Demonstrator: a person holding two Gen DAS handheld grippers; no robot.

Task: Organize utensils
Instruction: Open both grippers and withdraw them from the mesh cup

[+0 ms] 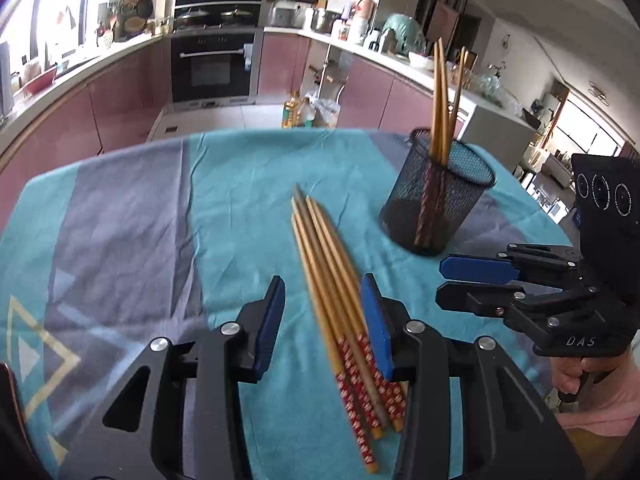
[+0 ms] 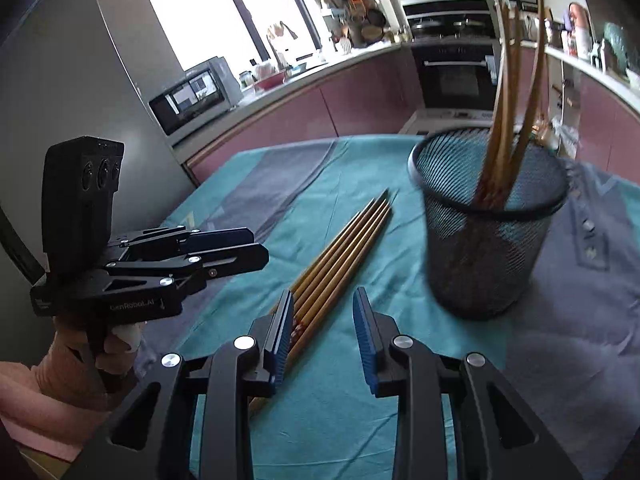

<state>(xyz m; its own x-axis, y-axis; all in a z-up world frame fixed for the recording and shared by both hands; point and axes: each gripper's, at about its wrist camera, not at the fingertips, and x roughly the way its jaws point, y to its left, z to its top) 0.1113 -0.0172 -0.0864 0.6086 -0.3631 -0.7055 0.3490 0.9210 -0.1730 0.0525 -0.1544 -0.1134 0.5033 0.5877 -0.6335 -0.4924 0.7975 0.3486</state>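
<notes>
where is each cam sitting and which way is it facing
Left wrist: sits on the left gripper, looking down and forward over its open blue pads at the chopsticks on the tablecloth; the right gripper and its hand show at right.
Right wrist: sits on the right gripper, open, facing the same table; the left gripper and its hand show at left.
Shared: loose chopsticks, the mesh holder with chopsticks standing in it, the oven.

Black hand-held gripper (image 1: 324, 324), blue pads (image 1: 376, 328)
</notes>
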